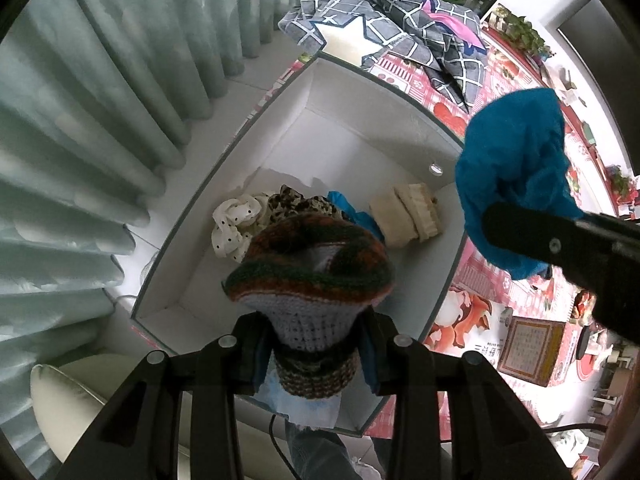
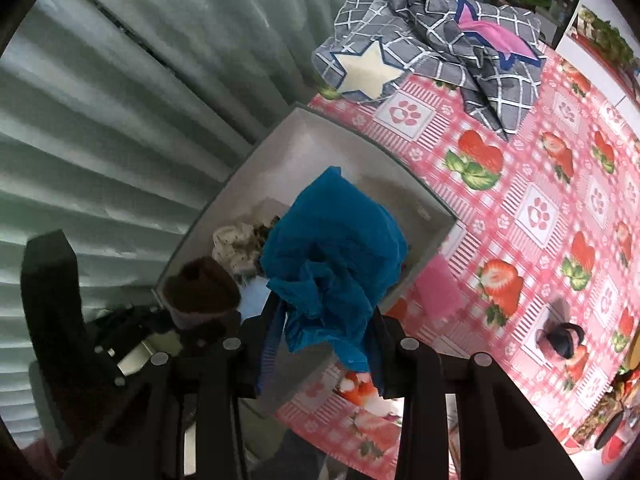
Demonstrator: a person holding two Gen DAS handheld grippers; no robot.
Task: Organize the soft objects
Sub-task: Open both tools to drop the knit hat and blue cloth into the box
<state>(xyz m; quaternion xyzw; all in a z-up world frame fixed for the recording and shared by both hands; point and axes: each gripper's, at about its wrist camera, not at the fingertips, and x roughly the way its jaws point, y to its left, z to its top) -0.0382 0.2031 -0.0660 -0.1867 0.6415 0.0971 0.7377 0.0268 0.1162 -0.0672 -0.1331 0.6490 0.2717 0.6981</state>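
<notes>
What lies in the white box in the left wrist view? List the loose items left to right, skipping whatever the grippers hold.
White polka-dot cloth → leopard-print cloth → blue cloth → cream folded cloth, all inside the white box.

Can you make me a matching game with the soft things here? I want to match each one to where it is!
Things:
1. knit hat
2. blue cloth
3. cream cloth
4. checked fabric

Places:
A. lying on the strawberry tablecloth
B. held by the right gripper
C. lying inside the white box
D. held by the left gripper

Pairs: 1-D, 2-B, 3-C, 4-A
</notes>
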